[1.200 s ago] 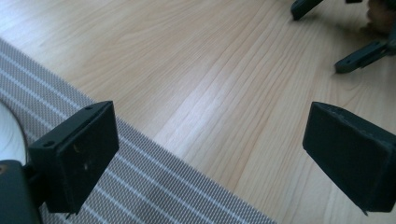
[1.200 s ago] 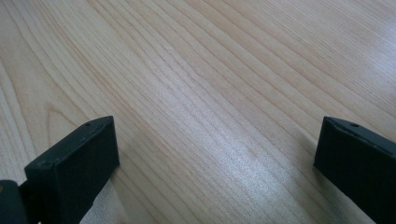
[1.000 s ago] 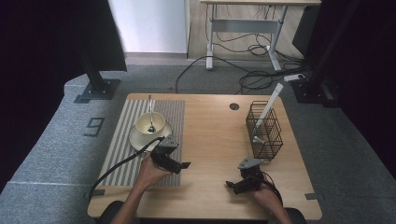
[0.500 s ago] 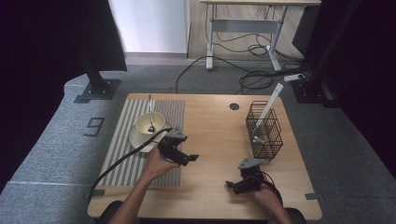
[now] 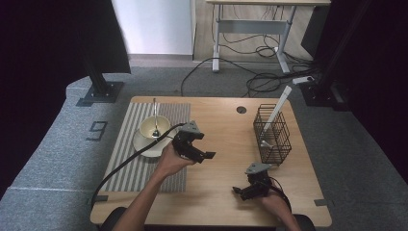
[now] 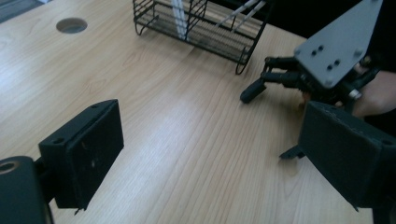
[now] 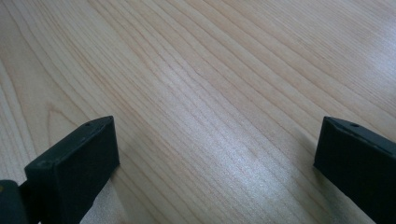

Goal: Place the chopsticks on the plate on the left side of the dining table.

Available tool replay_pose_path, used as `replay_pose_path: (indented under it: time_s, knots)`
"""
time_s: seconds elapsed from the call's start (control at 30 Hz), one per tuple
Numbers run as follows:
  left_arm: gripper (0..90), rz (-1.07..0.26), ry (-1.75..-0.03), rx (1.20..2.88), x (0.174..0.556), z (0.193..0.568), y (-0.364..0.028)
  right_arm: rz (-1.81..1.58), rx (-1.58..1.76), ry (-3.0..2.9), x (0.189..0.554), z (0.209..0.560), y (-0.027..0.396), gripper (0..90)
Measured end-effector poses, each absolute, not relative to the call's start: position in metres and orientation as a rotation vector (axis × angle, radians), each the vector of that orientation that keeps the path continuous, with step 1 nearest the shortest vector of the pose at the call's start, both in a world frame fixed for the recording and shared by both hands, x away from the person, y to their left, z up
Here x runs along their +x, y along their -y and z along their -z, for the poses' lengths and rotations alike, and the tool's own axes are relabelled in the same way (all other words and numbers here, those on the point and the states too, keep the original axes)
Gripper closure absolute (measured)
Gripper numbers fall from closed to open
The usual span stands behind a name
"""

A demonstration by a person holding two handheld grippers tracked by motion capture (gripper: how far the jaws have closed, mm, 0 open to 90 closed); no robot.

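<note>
I am holding my left gripper (image 5: pixel 199 153), jaws wide and empty, just at four o'clock of the cup (image 5: pixel 155 127) with its spoon (image 5: pixel 155 120), my right gripper (image 5: pixel 245 191) resting agape at six, so next I judge a careful reach for that spoon.

wooden table (image 5: pixel 219 139) with round hole (image 5: pixel 241 109) near far edge; striped mat (image 5: pixel 144 163) on left part, under saucer (image 5: pixel 144 143) with cup (image 5: pixel 155 127); black wire basket (image 5: pixel 272 134) at right.
</note>
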State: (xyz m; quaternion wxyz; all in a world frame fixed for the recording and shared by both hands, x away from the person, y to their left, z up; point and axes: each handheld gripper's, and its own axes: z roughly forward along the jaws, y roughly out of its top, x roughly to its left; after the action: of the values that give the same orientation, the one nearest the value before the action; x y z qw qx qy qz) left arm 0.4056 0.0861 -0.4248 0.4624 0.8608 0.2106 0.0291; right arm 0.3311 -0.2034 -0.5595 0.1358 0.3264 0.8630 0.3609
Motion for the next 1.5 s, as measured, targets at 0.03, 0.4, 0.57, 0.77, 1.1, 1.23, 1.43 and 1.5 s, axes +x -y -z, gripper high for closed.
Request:
replay_pose_path:
  time_s: [0.03, 0.4, 0.57, 0.77, 1.1, 1.23, 1.43, 1.5]
  knots:
    - [7.0, -0.066, -0.513, 2.112, 0.406, 0.422, -0.084, -1.045, 0.946, -2.499, 0.331, 0.559, 0.203, 0.0]
    - [8.2, -0.072, -0.438, 2.15, 0.41, 0.402, -0.053, -1.042, 0.944, -2.502, 0.331, 0.559, 0.204, 0.0]
    - [9.4, -0.069, -0.417, 2.156, 0.413, 0.398, -0.04, -1.043, 0.945, -2.502, 0.331, 0.559, 0.204, 0.0]
    - [10.0, -0.047, -0.406, 2.147, 0.417, 0.392, -0.025, -1.041, 0.943, -2.502, 0.331, 0.559, 0.204, 0.0]
    - [10.0, -0.03, -0.36, 2.144, 0.419, 0.38, 0.0, -1.042, 0.945, -2.502, 0.331, 0.559, 0.204, 0.0]
    - [10.0, -0.025, -0.339, 2.143, 0.419, 0.377, 0.012, -1.042, 0.945, -2.502, 0.331, 0.559, 0.204, 0.0]
    - [10.1, -0.013, -0.309, 2.146, 0.418, 0.372, 0.025, -1.044, 0.939, -2.505, 0.331, 0.559, 0.203, 0.0]
    - [10.1, -0.013, -0.289, 2.15, 0.417, 0.369, 0.033, -1.044, 0.937, -2.507, 0.331, 0.559, 0.203, 0.0]
